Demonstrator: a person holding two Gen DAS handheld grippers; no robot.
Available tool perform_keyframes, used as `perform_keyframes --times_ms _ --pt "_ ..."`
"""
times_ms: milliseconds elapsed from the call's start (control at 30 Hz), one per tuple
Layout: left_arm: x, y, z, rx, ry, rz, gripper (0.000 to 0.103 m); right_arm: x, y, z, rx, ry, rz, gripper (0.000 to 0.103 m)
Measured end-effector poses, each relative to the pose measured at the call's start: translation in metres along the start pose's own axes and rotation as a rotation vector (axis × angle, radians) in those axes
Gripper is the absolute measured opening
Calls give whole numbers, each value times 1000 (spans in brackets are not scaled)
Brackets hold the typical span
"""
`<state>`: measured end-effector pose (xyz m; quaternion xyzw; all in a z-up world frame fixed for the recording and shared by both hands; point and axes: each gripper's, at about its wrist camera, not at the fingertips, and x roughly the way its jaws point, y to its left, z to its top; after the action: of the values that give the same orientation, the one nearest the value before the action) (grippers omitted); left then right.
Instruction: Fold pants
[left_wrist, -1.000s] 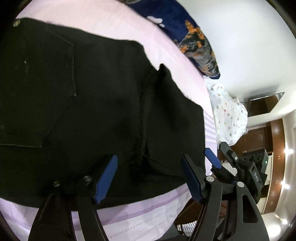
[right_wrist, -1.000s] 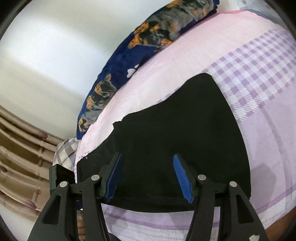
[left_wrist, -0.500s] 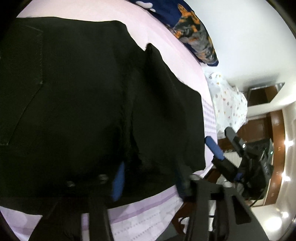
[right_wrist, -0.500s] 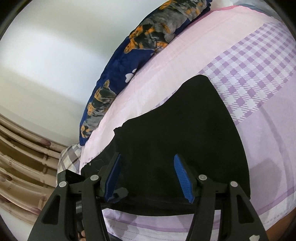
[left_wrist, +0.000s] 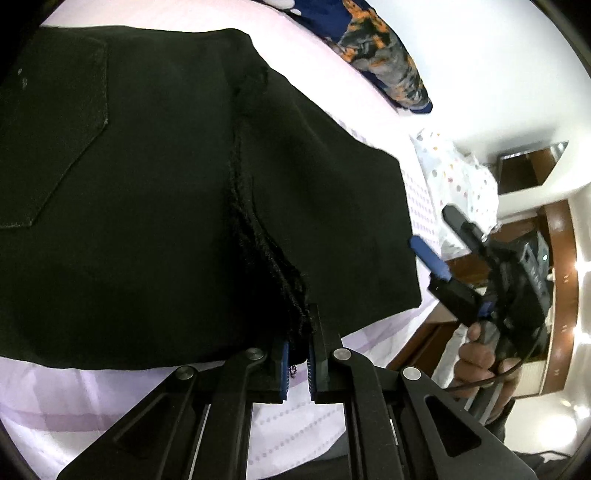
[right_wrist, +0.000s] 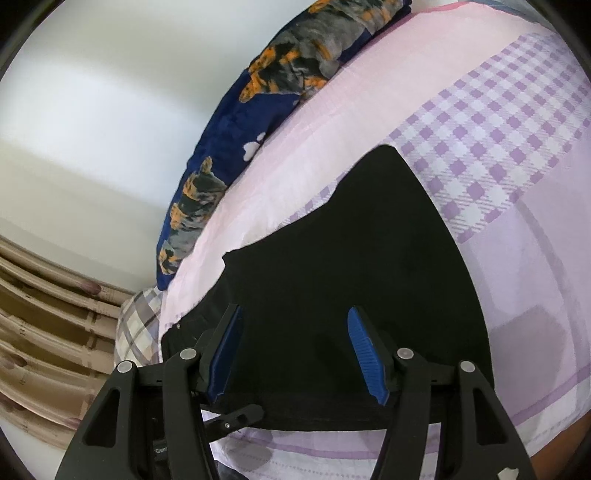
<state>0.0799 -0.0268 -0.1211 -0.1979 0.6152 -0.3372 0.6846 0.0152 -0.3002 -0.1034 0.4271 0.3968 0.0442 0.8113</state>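
Black pants (left_wrist: 155, 206) lie spread on the pink and purple bedsheet (left_wrist: 92, 398), with a back pocket at the left and a frayed seam running down the middle. My left gripper (left_wrist: 296, 356) is shut on the pants' near edge at that seam. In the right wrist view the pants (right_wrist: 369, 266) lie flat, and my right gripper (right_wrist: 295, 354) is open just above their near edge, holding nothing. The right gripper also shows in the left wrist view (left_wrist: 454, 258), off the bed's right side.
A dark blue pillow with orange and grey animals (right_wrist: 258, 110) lies along the bed's far edge by the white wall. A dotted white cloth (left_wrist: 458, 181) lies at the bed's right. Beige curtains (right_wrist: 48, 332) hang at the left. Checked sheet (right_wrist: 498, 147) lies beyond the pants.
My left gripper moved in over the pants' near edge and shut on it at the seam. The right gripper stayed open and barely moved.
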Motion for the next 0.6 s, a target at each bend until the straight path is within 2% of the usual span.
perform_keyframes --times_ms 133,233,333,433,533,600 --pt "-3 -14 3 81 -30 71 8 2 -2 -1 1 8 -17 57" --pt "-9 -22 4 123 -50 90 8 3 -5 -1 13 14 -28 57" --pt "-14 -16 5 119 -63 104 8 5 -8 -2 15 23 -40 57" --pt "-9 -8 4 102 -42 118 9 8 -7 -3 4 31 -54 57" --pt "-8 -7 2 106 -35 137 13 10 -6 -3 -13 31 -75 57" --pt "-11 -11 2 124 -46 166 22 12 -6 -4 -22 32 -88 57"
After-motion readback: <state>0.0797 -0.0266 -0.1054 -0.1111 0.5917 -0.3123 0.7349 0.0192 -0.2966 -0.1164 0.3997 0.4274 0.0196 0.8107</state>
